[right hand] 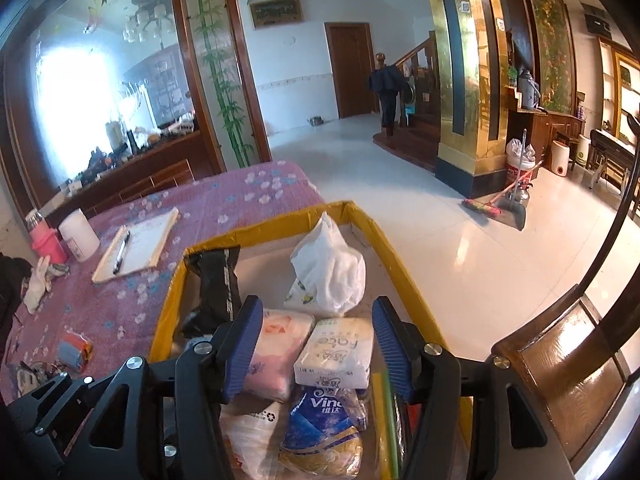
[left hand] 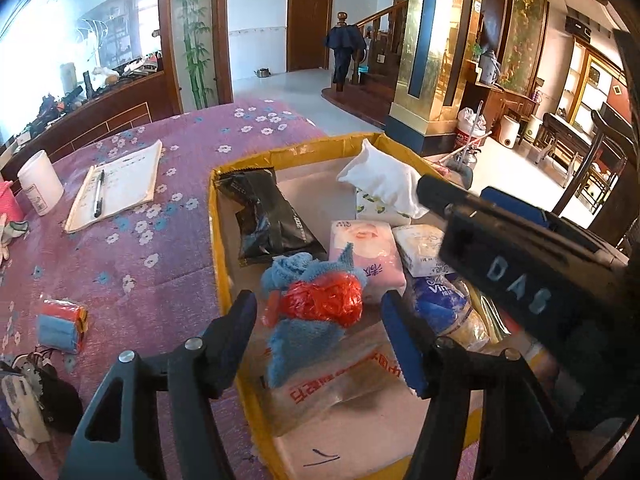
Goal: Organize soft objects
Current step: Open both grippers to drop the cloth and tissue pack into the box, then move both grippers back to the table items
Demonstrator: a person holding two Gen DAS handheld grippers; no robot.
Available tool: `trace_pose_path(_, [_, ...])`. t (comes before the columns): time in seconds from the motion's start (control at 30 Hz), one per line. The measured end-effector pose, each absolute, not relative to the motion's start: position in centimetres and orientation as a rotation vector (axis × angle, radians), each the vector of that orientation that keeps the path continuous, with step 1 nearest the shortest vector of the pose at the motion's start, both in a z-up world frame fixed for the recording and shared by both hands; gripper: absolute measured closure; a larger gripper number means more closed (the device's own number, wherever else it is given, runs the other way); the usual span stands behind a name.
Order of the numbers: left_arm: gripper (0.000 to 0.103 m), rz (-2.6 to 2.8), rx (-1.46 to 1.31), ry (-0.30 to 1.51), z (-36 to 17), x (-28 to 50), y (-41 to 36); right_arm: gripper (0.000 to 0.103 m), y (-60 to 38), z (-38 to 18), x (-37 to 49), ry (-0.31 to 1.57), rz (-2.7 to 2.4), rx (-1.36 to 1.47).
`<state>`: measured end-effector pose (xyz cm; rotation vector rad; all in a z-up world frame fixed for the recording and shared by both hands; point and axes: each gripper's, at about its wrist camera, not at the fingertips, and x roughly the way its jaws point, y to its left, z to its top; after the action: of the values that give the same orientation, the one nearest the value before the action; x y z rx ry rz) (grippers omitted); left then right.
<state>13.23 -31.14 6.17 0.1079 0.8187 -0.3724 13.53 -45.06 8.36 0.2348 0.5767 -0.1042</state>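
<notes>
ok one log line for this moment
left tongs: open over blue towel in box | right tongs: open over tissue pack | nothing held

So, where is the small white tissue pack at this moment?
In the right wrist view the white tissue pack lies inside the yellow-edged box, between the open right gripper fingers, right of the pink pack and beyond the blue Vinda pack.

**Box ahead, table to the left**

The box (left hand: 224, 248) sits on the table (left hand: 160, 240), straight ahead of the left gripper (left hand: 320, 336). Inside, a towel (left hand: 304, 336) lies between its fingers, with tissue packs (left hand: 364, 256) beyond. A notebook (left hand: 120, 184) lies far left, a pen (left hand: 98, 194) on it.
</notes>
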Motion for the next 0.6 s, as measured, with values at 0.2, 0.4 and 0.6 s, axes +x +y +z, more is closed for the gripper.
trace_pose_path(0.2, [0.039,-0.384,0.080,0.783,8.4,11.3,-29.7,0.042,-45.4,9.1,12.8,0.518,-0.112,0.266])
trace_pose_path(0.4, [0.031,-0.413,0.051,0.723,10.7,7.6,-27.2,0.042,-44.9,9.3,12.7,0.504,-0.102,0.246])
trace_pose_path(0.6, [0.030,-0.419,0.030,0.707,11.0,3.1,-23.5,0.042,-43.3,9.6,12.2,0.475,-0.060,0.193])
